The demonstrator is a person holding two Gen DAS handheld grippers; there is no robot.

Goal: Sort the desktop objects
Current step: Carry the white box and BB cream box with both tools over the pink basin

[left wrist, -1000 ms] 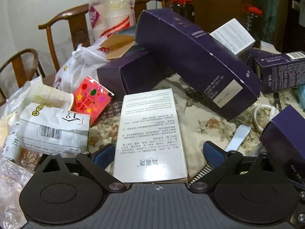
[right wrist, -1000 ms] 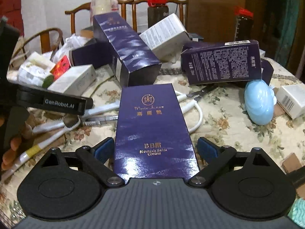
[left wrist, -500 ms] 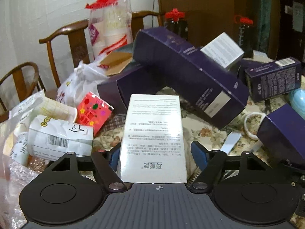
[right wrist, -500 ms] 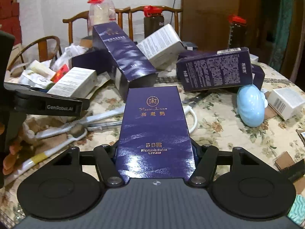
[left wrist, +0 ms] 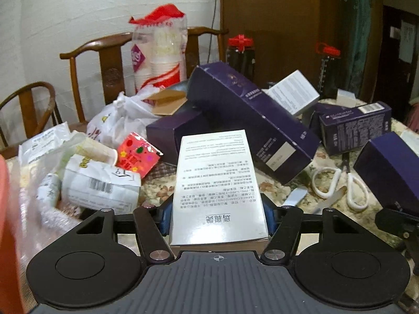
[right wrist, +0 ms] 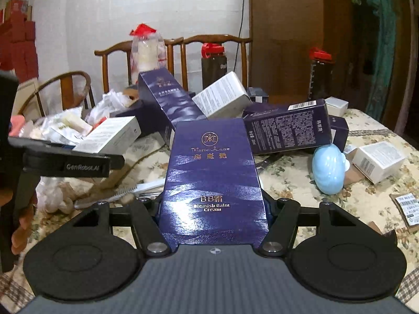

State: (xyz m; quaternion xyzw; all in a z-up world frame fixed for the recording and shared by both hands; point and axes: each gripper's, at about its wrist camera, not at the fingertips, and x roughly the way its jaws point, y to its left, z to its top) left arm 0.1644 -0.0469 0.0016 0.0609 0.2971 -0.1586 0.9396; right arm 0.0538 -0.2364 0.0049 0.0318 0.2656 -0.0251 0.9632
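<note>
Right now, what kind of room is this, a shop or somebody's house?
Most likely a home dining room. A table with a flowered cloth is crowded with cosmetic boxes, wooden chairs stand around it, and a wooden cabinet stands against the white wall behind.

a lived-in dining room at home

we see a round table under a floral cloth, ringed by carved wooden chairs against a white brick wall. it's heaped with household clutter: cosmetic boxes, a sleeve of paper cups, plastic bags, scissors, a brush. two red-capped jars stand at the back near a wooden cabinet, with cloth hanging to the right.
</note>
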